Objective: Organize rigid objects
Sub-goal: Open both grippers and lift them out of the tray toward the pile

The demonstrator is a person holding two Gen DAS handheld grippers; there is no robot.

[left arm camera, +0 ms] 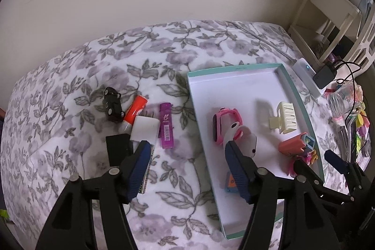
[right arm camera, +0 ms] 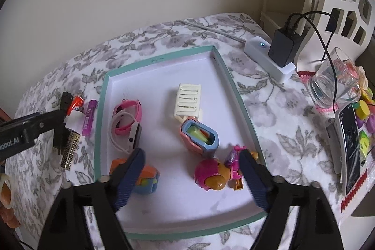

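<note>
One teal-rimmed box lid [right arm camera: 236, 88] lies on the bed, and six things sit inside it — one pink smartwatch [right arm camera: 127, 117], one white smartwatch [right arm camera: 131, 136], one cream hair claw clip [right arm camera: 188, 100], one pink-and-blue pencil sharpener [right arm camera: 199, 137], one orange-and-blue block toy [right arm camera: 147, 179] and one pink toy figure [right arm camera: 213, 176]. Outside the lid, on the floral bedspread [left arm camera: 175, 50], there are six more — one black toy car [left arm camera: 113, 104], one orange glue stick [left arm camera: 134, 113], one purple lighter [left arm camera: 166, 125], one white eraser [left arm camera: 145, 129], one black block [left arm camera: 118, 149] and one gold-patterned strip [right arm camera: 70, 151]. Two hand-held grippers show. One glass [right arm camera: 332, 83], one power strip [right arm camera: 264, 55] and one black charger [right arm camera: 284, 48] stand to the right.
</note>
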